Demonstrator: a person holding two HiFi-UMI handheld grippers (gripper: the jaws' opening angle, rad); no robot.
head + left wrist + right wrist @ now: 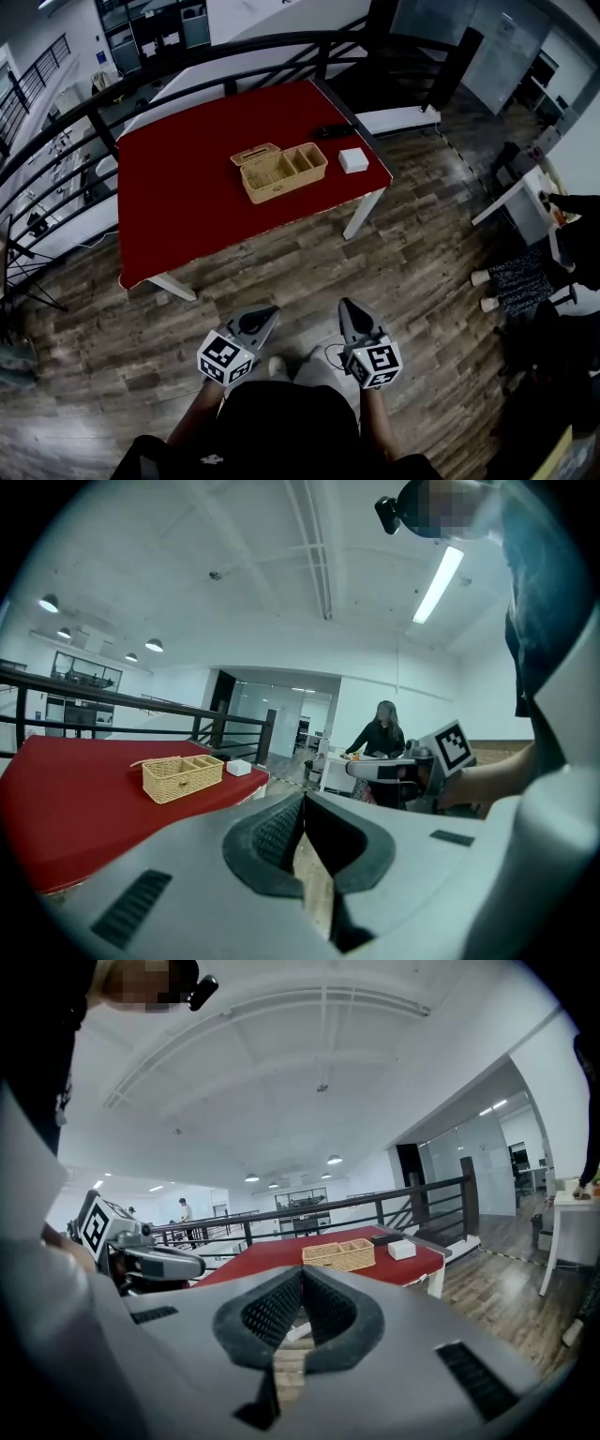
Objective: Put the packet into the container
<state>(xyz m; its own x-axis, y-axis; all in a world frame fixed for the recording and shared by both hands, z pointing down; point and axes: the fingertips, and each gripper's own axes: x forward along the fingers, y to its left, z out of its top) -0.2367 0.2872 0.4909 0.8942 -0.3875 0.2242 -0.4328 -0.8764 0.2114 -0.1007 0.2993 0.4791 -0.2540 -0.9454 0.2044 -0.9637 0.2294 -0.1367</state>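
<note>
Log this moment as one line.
left gripper: shut, empty | right gripper: shut, empty | packet: on table beside container

Ahead of both grippers, the counter [178, 187] has a matt red, cloth-like top. The container [278, 172] on it is rough woven wicker, straw-pale. The packet [353, 160] beside it looks smooth and white. The left gripper [267, 317] and right gripper [347, 309] are matt grey plastic with dark, cross-hatched pads [277, 834]. Beneath them, the floor [422, 272] is grained wood planking.
</note>
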